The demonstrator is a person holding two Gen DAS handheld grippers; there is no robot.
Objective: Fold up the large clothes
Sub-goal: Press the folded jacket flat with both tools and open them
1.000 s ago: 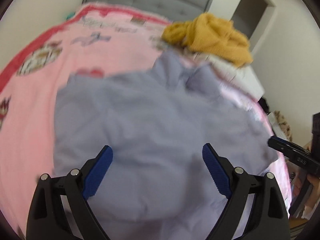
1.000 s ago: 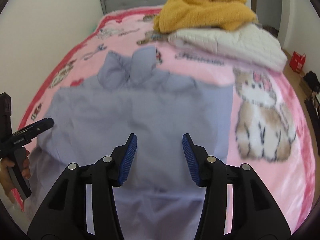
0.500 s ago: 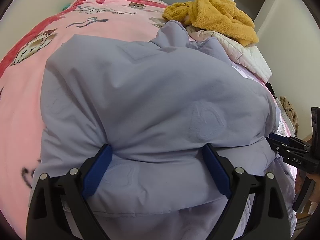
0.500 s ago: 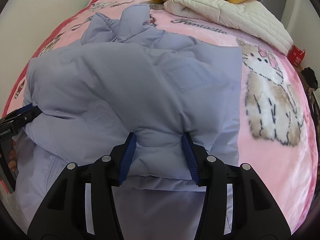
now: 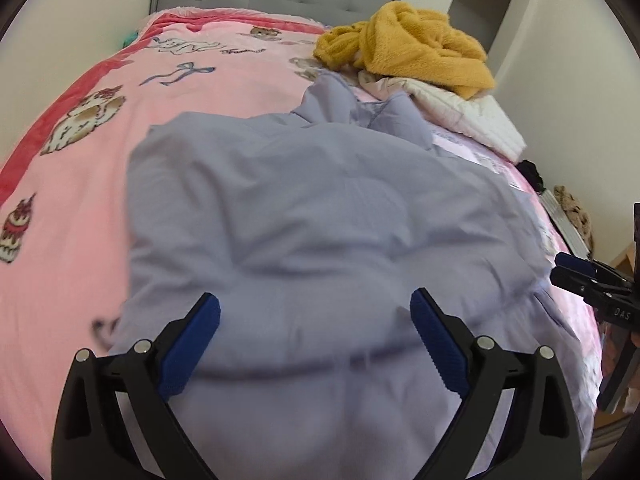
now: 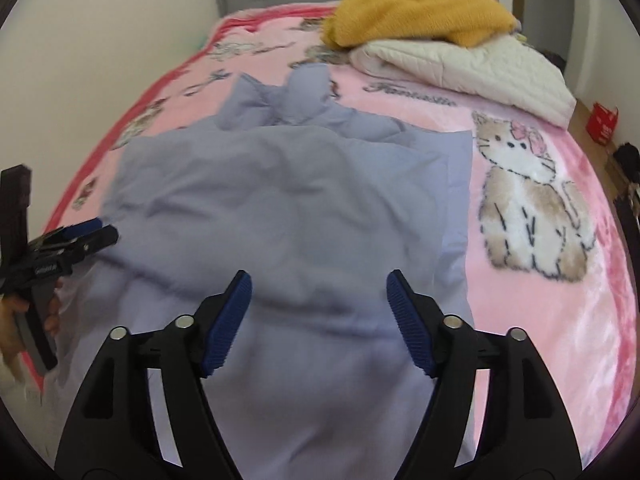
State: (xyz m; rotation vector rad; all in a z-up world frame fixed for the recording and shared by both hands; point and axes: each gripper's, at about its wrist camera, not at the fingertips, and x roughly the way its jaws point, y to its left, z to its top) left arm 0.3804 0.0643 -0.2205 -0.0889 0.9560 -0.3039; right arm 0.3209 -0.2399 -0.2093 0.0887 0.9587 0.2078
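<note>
A lavender padded jacket lies folded on a pink cat-print blanket. The left claw gapes empty above it; the right claw is opening, gripping nothing.

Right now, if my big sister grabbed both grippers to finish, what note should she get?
Left gripper: open, nothing held, above the jacket's near part.
Right gripper: jaws opening, nothing pinched between them.
Lilac puffy jacket: on the pink blanket, bottom half folded up over the top, hood end pointing toward the headboard.
Yellow blanket and white quilt: piled by the far side, untouched.
Done: one fold across.
Left: probably smooth it, then fold again smaller.
</note>
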